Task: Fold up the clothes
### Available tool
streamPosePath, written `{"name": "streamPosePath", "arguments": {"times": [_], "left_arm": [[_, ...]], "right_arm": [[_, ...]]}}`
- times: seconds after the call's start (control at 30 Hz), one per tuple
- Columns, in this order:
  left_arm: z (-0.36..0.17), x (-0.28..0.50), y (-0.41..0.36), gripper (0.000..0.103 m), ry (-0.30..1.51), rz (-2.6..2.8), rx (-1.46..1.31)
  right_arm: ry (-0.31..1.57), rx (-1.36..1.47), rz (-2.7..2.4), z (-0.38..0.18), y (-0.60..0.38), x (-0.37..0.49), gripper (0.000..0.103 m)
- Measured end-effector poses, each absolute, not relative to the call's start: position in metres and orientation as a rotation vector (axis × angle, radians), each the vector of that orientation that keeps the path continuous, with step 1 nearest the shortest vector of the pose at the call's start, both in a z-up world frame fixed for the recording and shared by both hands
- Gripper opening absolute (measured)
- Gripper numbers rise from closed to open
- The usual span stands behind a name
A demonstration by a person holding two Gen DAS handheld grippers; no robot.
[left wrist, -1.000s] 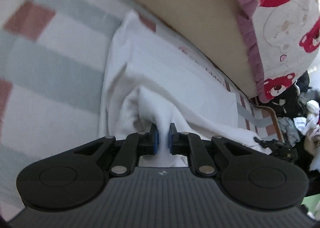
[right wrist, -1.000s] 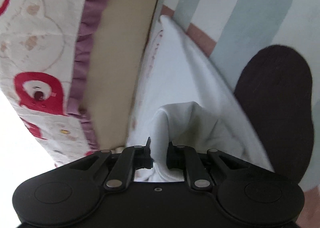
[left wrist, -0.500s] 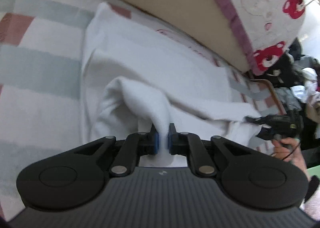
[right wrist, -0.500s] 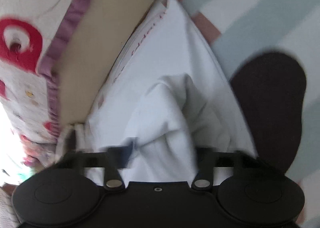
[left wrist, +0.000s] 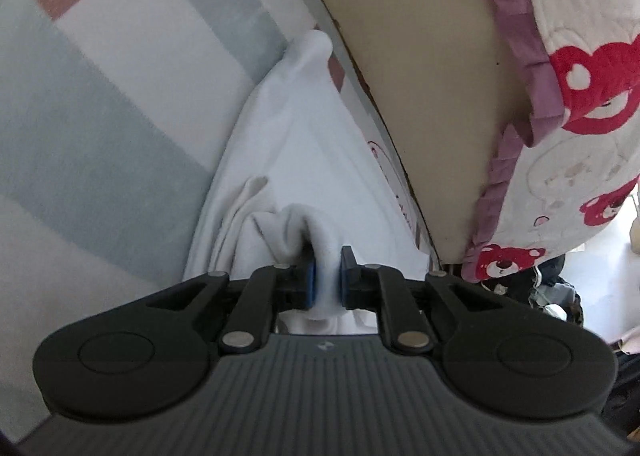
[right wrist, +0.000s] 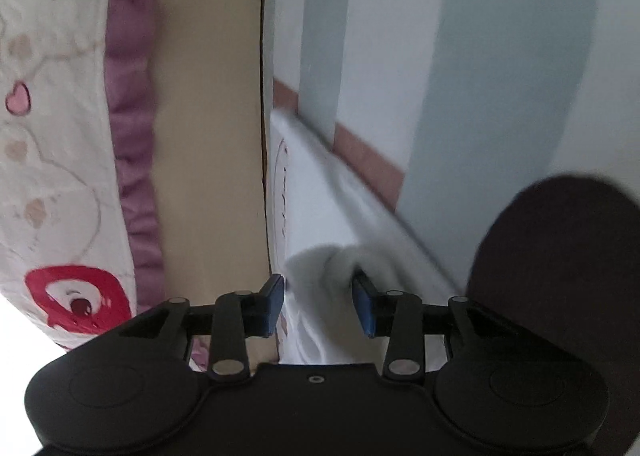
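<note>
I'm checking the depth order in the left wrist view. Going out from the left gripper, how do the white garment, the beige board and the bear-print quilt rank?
1. White garment: pinched in the left gripper.
2. Beige board: beyond, to the right.
3. Bear-print quilt: farthest, far right.

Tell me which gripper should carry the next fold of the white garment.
Left, likely. The left gripper is clamped on a bunched fold of the white garment. The right gripper stands open with cloth loose between its fingers, so it would need to regrasp first.
</note>
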State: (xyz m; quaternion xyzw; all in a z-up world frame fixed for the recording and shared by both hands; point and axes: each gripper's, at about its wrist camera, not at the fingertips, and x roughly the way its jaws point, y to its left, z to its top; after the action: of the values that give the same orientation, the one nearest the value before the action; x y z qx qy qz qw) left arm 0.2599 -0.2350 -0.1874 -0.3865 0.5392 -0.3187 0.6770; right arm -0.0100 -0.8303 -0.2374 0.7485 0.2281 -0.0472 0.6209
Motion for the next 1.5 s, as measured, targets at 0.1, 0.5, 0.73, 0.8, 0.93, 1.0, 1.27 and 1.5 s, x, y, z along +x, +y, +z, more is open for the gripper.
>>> {"name": "streamPosePath", "arguments": {"times": [0.1, 0.5, 0.73, 0.8, 0.93, 1.0, 1.27, 1.5], "left_arm": [[-0.165, 0.256, -0.241, 0.015, 1.145, -0.733, -0.728], [-0.075, 0.160, -0.283, 0.043, 0.840, -0.914, 0.004], [-0.082, 0.119, -0.292, 0.060, 0.944, -1.050, -0.011], [-0.091, 0.112, -0.297, 0.060, 1.007, -1.070, -0.050], [-0.100, 0.085, -0.322, 0.072, 0.945, -1.091, 0.212], [-0.108, 0.066, -0.342, 0.072, 0.847, -1.024, 0.451], [-0.114, 0.064, -0.358, 0.070, 0.828, -0.985, 0.417], [-0.116, 0.077, -0.359, 0.012, 0.846, -0.921, 0.347]], "right_arm": [[0.484, 1.653, -0.107, -0.221, -0.836, -0.018, 0.049], [0.833, 0.819, -0.336, -0.112, -0.745, -0.016, 0.055], [0.950, 0.675, -0.128, -0.110, -0.676, 0.001, 0.057], [0.963, 0.718, -0.156, -0.119, -0.668, 0.003, 0.058], [1.044, 0.559, -0.093, -0.128, -0.641, 0.001, 0.058], [1.056, 0.328, -0.066, -0.125, -0.616, 0.005, 0.058], [1.078, -0.143, -0.016, -0.148, -0.560, 0.029, 0.060], [0.949, -0.067, -0.071, -0.133, -0.582, 0.035, 0.015]]}}
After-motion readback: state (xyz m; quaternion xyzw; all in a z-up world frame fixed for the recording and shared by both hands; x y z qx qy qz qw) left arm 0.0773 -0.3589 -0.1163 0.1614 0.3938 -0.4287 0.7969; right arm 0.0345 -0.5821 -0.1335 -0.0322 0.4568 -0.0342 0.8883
